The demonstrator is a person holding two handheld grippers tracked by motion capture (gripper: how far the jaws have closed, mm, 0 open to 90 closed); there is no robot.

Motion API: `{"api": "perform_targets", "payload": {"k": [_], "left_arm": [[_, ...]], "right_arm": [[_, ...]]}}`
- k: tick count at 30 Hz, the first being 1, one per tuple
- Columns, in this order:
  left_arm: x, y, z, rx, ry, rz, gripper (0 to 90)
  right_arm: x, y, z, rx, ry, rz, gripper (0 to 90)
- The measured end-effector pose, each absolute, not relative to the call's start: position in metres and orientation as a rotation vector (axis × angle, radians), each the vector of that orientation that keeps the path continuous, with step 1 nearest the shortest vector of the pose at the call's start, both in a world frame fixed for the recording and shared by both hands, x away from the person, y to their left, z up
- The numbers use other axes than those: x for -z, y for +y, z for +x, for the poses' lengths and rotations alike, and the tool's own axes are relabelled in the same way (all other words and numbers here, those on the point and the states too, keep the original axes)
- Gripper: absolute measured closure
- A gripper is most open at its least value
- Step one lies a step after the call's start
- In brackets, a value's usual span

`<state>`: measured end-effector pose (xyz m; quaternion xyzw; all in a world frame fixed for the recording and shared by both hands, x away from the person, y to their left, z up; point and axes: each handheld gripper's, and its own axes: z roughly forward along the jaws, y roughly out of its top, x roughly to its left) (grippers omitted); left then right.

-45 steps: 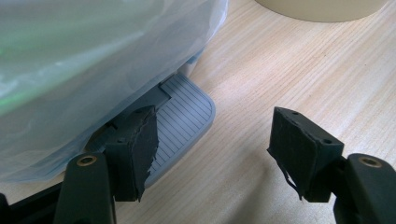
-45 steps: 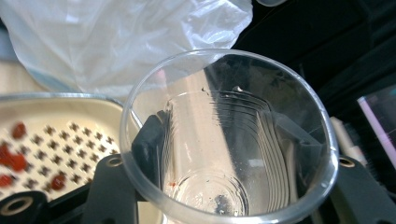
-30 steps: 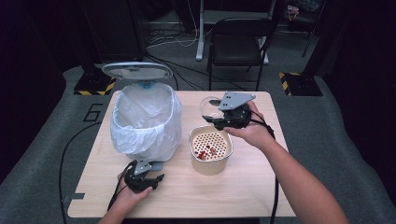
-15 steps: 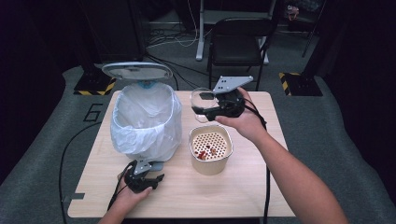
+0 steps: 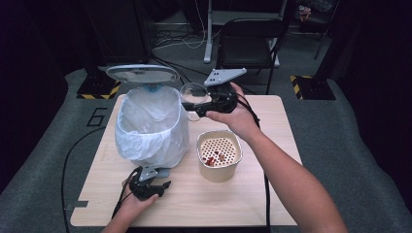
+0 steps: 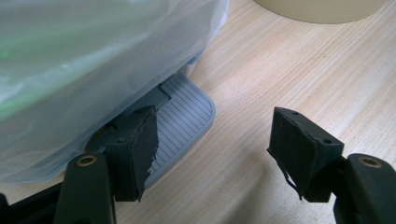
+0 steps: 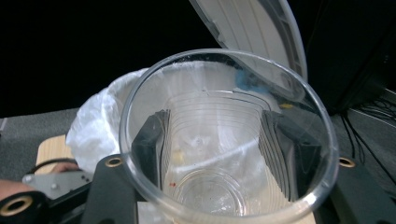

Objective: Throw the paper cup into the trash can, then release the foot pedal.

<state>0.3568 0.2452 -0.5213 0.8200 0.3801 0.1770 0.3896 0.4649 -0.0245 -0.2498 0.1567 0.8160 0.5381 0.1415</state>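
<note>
Left gripper [image 5: 148, 183]: rests low on the worktop [image 5: 272, 194] at the foot of the bin, held by the person's left hand [image 5: 133, 206].
Left jaws: about half open, nothing between the pads; bare wood shows in the gap in the left gripper view.
Pedal [image 6: 184, 119]: grey, ribbed, sticking out from under the bin; the left pad [image 6: 140, 147] lies over its near edge, whether touching it I cannot tell; the right pad stands clear of it over the wood.
Bin [image 5: 153, 124]: just ahead of the left jaws, lined with a white plastic bag [image 6: 93, 60] that hangs down over the pedal's root; its lid [image 5: 142, 74] stands raised.
Right gripper [image 5: 197, 106]: held up off the worktop in the person's right hand [image 5: 238, 119], pointing toward the bin's open top.
Right jaws: partly closed on a clear plastic cup [image 7: 224, 154], one pad pressed on each side of its ribbed wall.
Cup: between the right jaws, mouth facing the gripper's camera, nearly empty with a few small specks inside; beyond its base lie the bag's rim and the raised lid.
Beige container [image 5: 218, 155]: on the worktop below the right jaws, well apart from them, with a perforated insert and some red bits.
</note>
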Motion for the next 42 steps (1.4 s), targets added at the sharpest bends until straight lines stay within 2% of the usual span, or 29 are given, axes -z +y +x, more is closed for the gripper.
{"api": "perform_targets", "payload": {"k": [14, 42], "left_arm": [[0.521, 0.245, 0.357, -0.431, 0.981, 2.073, 32.4], [0.52, 0.246, 0.357, -0.434, 0.972, 2.086, 32.4]], "right_arm": [[0.246, 0.012, 0.475, -1.594, 2.349, 0.471, 43.4], [0.278, 0.085, 0.481, -1.581, 2.362, 0.511, 42.6]]}}
